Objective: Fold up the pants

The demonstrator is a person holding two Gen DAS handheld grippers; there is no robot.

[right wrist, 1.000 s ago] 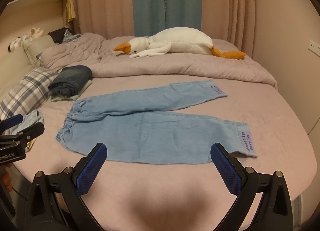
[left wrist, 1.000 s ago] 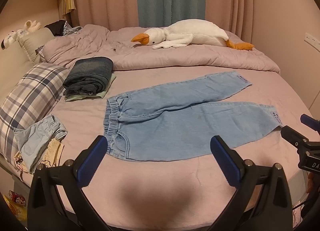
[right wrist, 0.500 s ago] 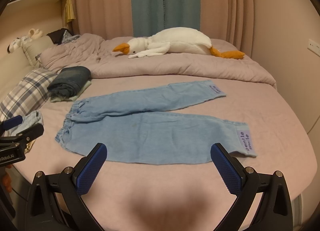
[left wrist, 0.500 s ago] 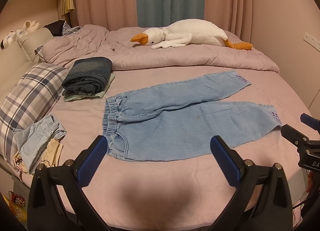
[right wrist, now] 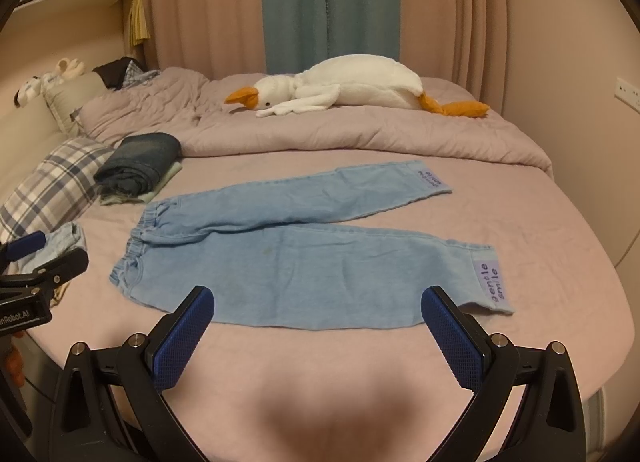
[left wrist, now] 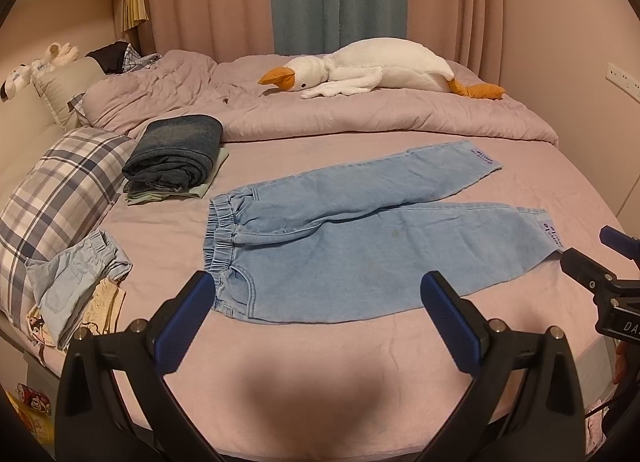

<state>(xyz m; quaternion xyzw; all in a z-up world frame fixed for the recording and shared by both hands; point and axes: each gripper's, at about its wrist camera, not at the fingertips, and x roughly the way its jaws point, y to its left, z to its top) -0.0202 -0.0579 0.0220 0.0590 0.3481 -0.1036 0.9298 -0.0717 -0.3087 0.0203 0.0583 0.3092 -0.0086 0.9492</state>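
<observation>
**Jaws wide open, pants flat on the bed: where I'd grab**

Jaws on both grippers are spread wide and holding nothing. My left gripper (left wrist: 320, 318) hovers over the near edge of the bed (left wrist: 560, 166) by the waistband end, and my right gripper (right wrist: 320, 322) hovers by the cuff end.

The pants (left wrist: 360, 238) are light blue denim, laid flat on the bedsheet with the waistband to the left and both legs running right, slightly splayed. Nothing folded yet, as far as I can judge.

Handling guess: soft, floppy denim with a bit of weight, so it should drape and sag between grip points, not hold a shape. Not slippery, not fragile. The gathered waistband (left wrist: 220, 238) looks thick and easy to pinch. The cuffs are flatter, so I'd need to scoop under the edge.

My plan would be left on the far waistband corner and right on the far cuff (right wrist: 432, 178), then bring that leg over the near one.

The dark folded stack (left wrist: 176, 158) and the goose plush (left wrist: 380, 66) are well apart from it.
</observation>
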